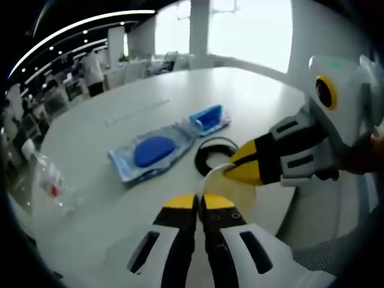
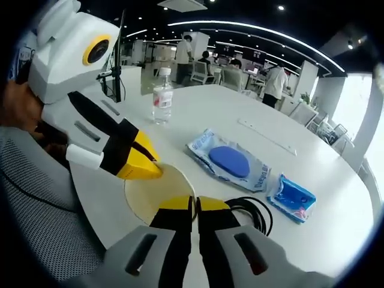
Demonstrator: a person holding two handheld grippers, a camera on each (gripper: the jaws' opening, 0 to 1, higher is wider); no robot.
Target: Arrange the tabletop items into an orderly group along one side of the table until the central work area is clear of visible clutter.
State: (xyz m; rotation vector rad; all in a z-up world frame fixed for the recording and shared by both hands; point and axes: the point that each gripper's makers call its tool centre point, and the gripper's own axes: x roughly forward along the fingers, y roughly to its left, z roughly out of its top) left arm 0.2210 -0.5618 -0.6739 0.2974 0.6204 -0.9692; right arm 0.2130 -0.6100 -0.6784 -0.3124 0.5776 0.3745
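Smooth white table [image 1: 120, 198]; round translucent disc [image 2: 159, 193]

Glossy plastic packets [image 1: 155, 153] — smooth matt table [image 1: 240, 90].

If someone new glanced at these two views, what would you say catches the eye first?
Probably the two grippers meeting over a pale yellow disc at the near table edge: the left gripper and right gripper each have their yellow-tipped jaws shut on its rim. Next, the blue packet mid-table, with a smaller blue pack, a black cable beside the disc and a water bottle farther off.
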